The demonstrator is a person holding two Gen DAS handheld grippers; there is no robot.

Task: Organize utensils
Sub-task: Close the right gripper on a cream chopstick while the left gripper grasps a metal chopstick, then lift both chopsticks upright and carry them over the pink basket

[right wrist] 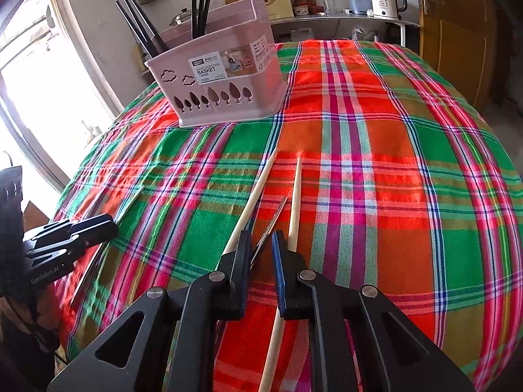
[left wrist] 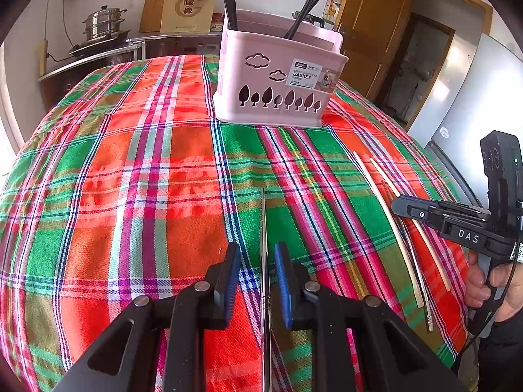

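A pink chopstick basket (left wrist: 278, 75) stands on the plaid tablecloth at the far side, with black chopsticks (left wrist: 228, 0) upright in it; it also shows in the right wrist view (right wrist: 222, 81). My left gripper (left wrist: 258, 254) is open around a metal chopstick (left wrist: 262, 215) lying on the cloth. My right gripper (right wrist: 260, 245) is open around another metal chopstick (right wrist: 273, 222). Two pale wooden chopsticks (right wrist: 251, 202) (right wrist: 295, 202) lie on either side of it. The right gripper also shows in the left wrist view (left wrist: 402, 205).
The plaid tablecloth (left wrist: 130, 179) covers a round table. Behind it a counter holds a steel pot (left wrist: 103, 23), paper bags (left wrist: 188, 9) and a kettle (right wrist: 385, 0). A wooden door (left wrist: 369, 26) and fridge (left wrist: 467, 104) stand at right. A window (right wrist: 39, 81) is at left.
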